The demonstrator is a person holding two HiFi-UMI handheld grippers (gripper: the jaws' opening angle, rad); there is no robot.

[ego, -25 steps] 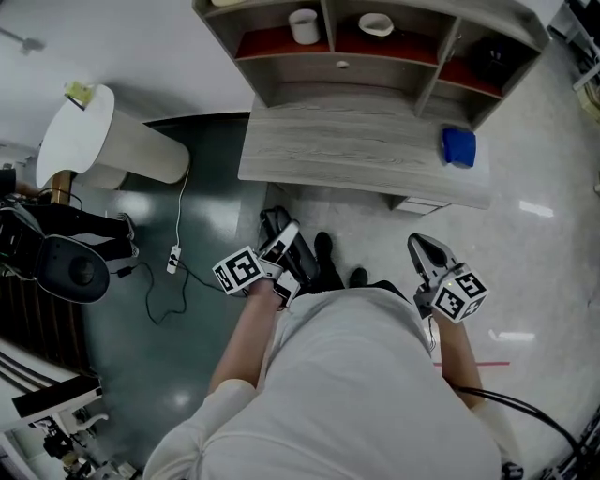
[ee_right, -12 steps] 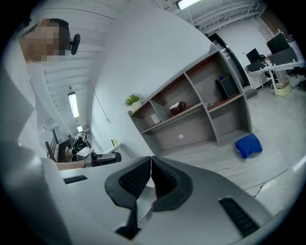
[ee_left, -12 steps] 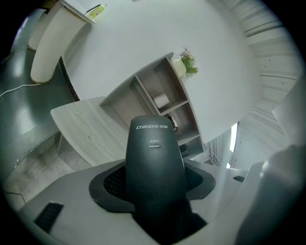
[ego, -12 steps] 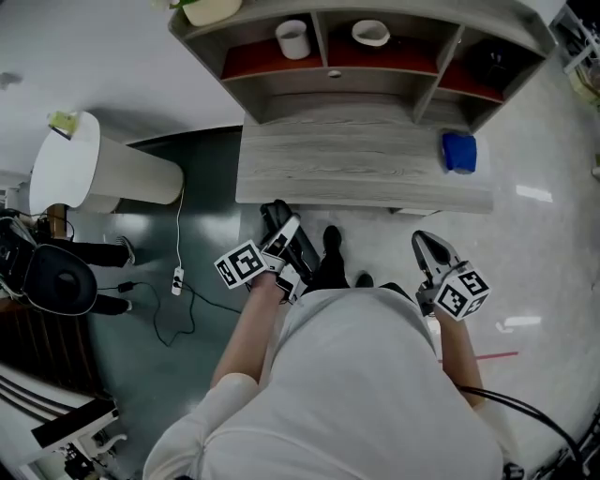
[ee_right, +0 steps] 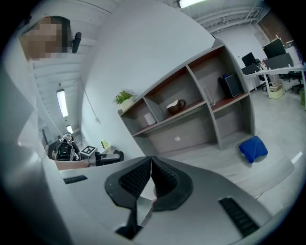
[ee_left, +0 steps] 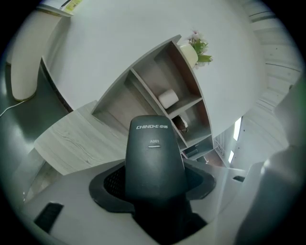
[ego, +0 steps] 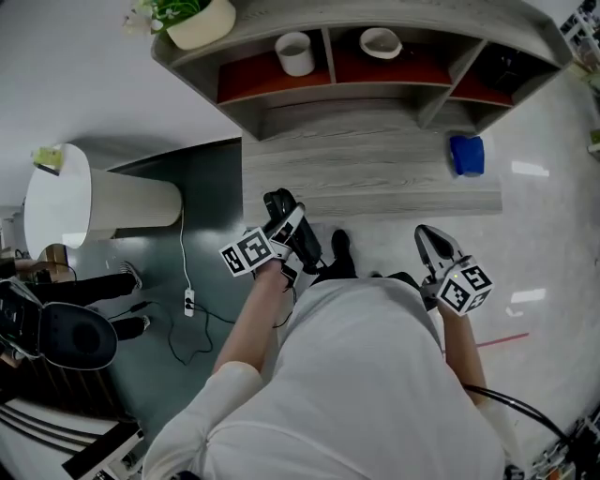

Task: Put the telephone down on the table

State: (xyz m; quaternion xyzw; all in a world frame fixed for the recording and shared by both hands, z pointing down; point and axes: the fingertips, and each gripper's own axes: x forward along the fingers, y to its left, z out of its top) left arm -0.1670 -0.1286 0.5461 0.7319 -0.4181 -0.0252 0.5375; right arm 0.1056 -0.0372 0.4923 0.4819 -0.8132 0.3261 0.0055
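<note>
The telephone (ee_left: pixel 154 158) is a dark grey handset, and my left gripper (ee_left: pixel 154 191) is shut on it with the handset sticking out forward between the jaws. In the head view the left gripper (ego: pixel 286 225) holds the telephone (ego: pixel 278 202) just at the front left edge of the grey wooden table (ego: pixel 375 178). My right gripper (ego: pixel 433 246) hovers in front of the table's right part, shut with nothing in it. Its ribbed pads meet in the right gripper view (ee_right: pixel 151 172).
A blue object (ego: pixel 466 155) lies on the table's right end. Behind the table a shelf unit (ego: pixel 422 84) holds a white cup (ego: pixel 295 52) and a bowl (ego: pixel 380 42), with a plant pot (ego: pixel 192 19) on top. A white round stand (ego: pixel 56 192) and a floor cable (ego: pixel 187 300) are at left.
Both grippers have moved forward toward the table. The left one, still holding the telephone, has come up to the table's front edge.
</note>
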